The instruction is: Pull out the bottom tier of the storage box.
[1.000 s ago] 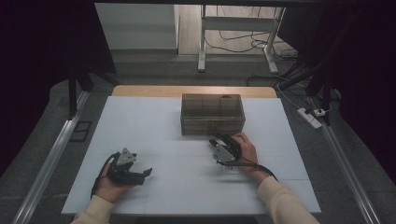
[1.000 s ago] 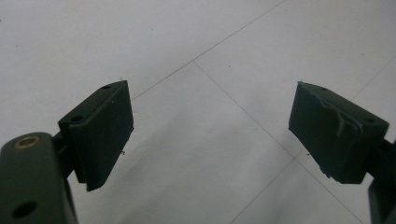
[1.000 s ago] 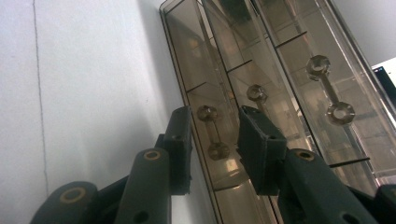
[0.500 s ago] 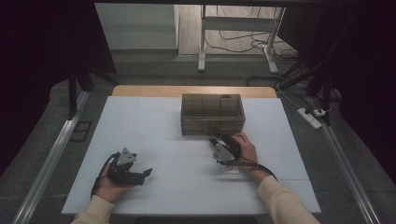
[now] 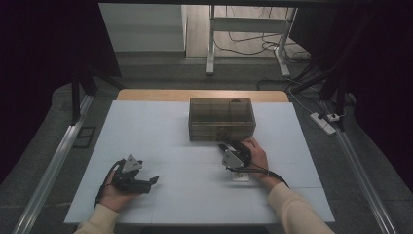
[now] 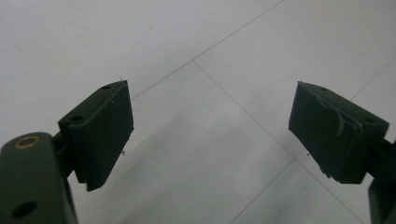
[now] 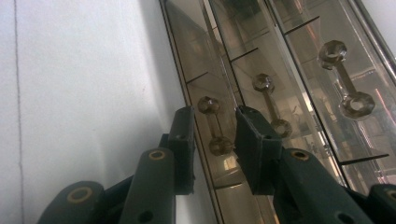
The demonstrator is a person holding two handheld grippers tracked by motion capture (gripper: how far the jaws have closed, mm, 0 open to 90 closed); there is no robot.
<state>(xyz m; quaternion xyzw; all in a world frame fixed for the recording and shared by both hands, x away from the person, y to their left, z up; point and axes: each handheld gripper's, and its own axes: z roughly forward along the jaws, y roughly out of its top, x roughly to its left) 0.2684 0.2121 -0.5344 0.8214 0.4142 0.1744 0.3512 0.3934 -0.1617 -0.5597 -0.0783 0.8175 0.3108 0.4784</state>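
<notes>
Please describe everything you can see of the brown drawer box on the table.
The drawer box is a low, see-through, smoke-brown unit, plastic by its look, standing upright at the far middle of the white table. Its front shows three stacked drawers, all shut, each with a clear handle of two faceted knobs joined by a bar. Thin dividers show inside. The right gripper straddles the lowest handle; whether the pads touch it cannot be told.

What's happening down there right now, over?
Right gripper straddling bottom drawer handle, unclamped. Left gripper open, idle. Drawer box shut. Nothing blocking.
</notes>
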